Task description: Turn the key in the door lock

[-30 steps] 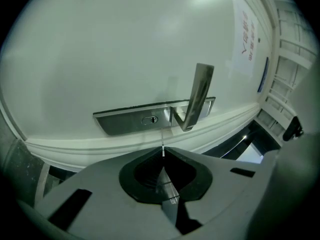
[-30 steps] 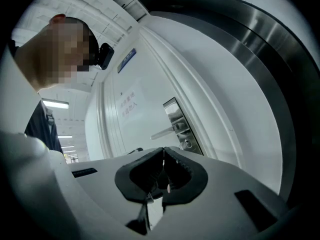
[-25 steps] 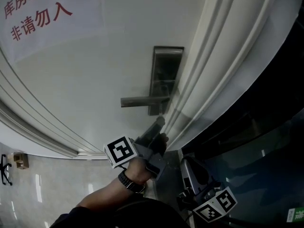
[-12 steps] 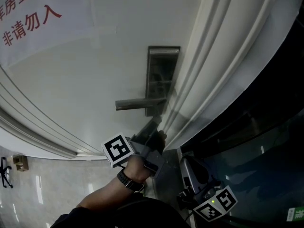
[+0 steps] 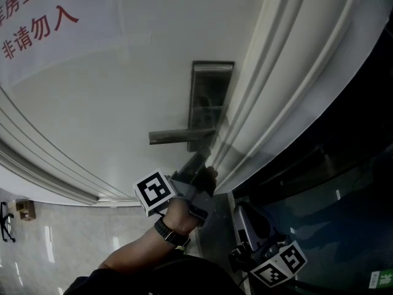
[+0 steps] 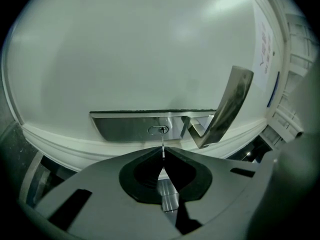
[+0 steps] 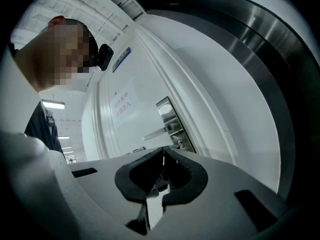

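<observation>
A steel lock plate [image 6: 131, 126] with a lever handle [image 6: 226, 108] is mounted on the white door [image 5: 123, 103]. A thin key [image 6: 163, 145] runs from the keyhole [image 6: 158, 129] straight back between the jaws of my left gripper [image 6: 163, 153], which is shut on it. In the head view the left gripper [image 5: 204, 166] sits just below the lock plate [image 5: 210, 97], under the lever handle [image 5: 178, 136]. My right gripper [image 5: 247, 225] hangs lower right, away from the door; its jaws [image 7: 163, 152] are shut with nothing in them.
The moulded white door frame [image 5: 270, 85] runs beside the lock, with dark glass [image 5: 344, 189] beyond it. A paper notice with red characters [image 5: 37, 23] hangs on the door's upper left. Tiled floor [image 5: 67, 238] shows at the lower left.
The left gripper has edged slightly up toward the lock plate, key still held. The right gripper has stayed in place.
</observation>
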